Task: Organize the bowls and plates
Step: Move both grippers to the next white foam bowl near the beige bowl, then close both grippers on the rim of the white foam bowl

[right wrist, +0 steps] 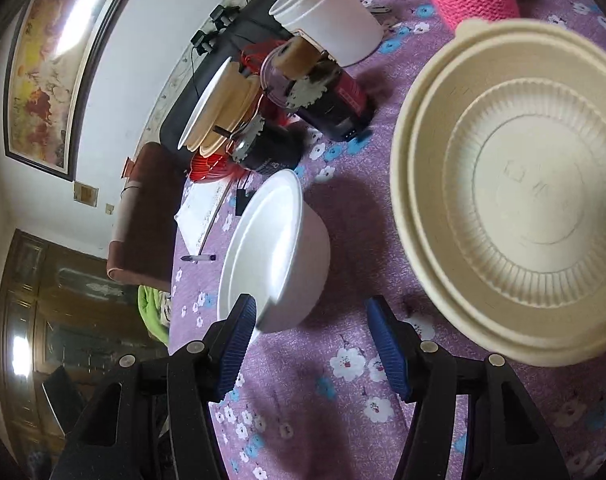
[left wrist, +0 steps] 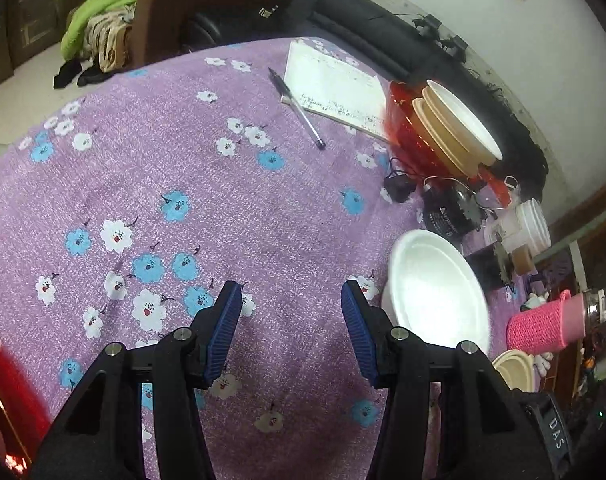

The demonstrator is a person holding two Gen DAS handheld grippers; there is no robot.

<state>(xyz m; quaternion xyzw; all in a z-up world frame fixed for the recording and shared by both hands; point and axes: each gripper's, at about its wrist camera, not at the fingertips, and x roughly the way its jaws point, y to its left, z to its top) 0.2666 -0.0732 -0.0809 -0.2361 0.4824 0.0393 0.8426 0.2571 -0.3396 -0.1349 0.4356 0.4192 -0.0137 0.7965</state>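
Observation:
A white foam bowl (left wrist: pixel 439 292) sits on the purple flowered tablecloth (left wrist: pixel 223 200), just right of my open, empty left gripper (left wrist: pixel 291 300). It also shows in the right wrist view (right wrist: pixel 275 248), touching distance ahead-left of my open, empty right gripper (right wrist: pixel 311 316). A cream ribbed bowl (right wrist: pixel 519 200) lies close on the right; its edge shows in the left wrist view (left wrist: pixel 515 368). A stack of cream and white plates (left wrist: pixel 455 128) leans in a red rack (left wrist: pixel 407 128) at the far right, also in the right wrist view (right wrist: pixel 219 108).
A notepad (left wrist: pixel 335 84) and pen (left wrist: pixel 299 110) lie on the far cloth. A white tub (right wrist: pixel 331 20), a pink knitted bottle (left wrist: pixel 551 324), dark jars and clutter (left wrist: pixel 451 208) crowd the right side. A red object (left wrist: pixel 7 392) is at the left edge.

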